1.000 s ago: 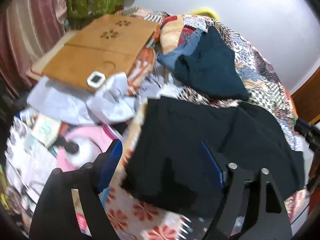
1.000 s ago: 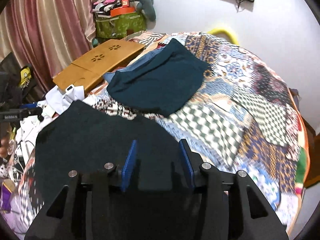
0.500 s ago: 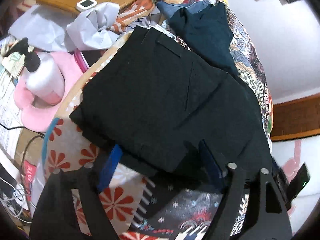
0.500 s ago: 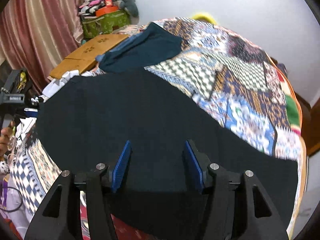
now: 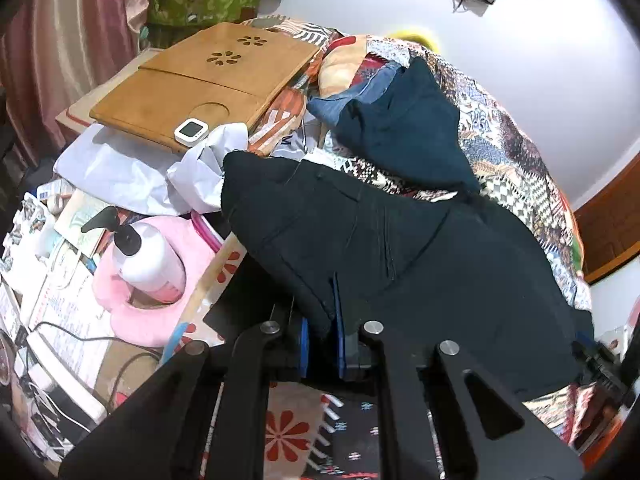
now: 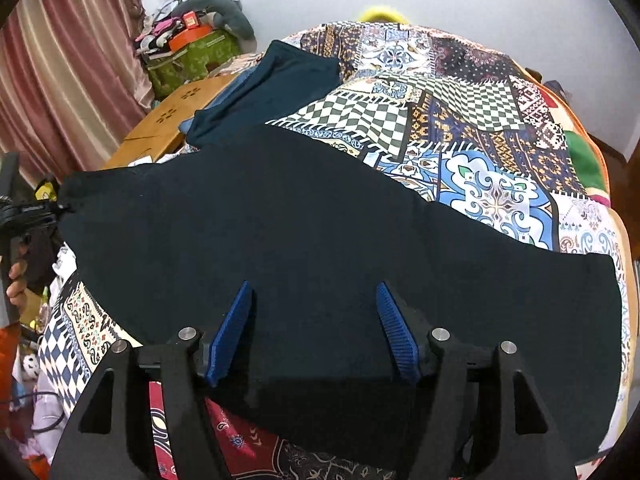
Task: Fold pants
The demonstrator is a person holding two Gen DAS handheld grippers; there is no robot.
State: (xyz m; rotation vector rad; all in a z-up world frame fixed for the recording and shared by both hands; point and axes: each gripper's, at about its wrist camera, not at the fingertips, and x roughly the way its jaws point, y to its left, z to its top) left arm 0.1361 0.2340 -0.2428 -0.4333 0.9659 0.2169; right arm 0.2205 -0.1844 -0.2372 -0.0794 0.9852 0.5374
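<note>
On my far left a white pump bottle stood inside a pink ring-shaped cushion, beside the bed. Behind it a bamboo lap tray lay flat with a small white digital clock at its near edge, and crumpled white paper spread just in front of that.

My left gripper had its blue pads pressed together on a raised fold at the near edge of the black pants. From that pinch the cloth ran away across the patchwork bedspread, its waistband corner touching the white paper. A dark teal garment lay beyond the pants, partly over folded blue jeans.

Further right, my right gripper hung over the pants with its blue pads well apart and nothing between them; the black fabric lay flat beneath. The pants stretched in a broad band across the bedspread, from the left edge, where my other gripper showed, to the far right side of the bed.
</note>
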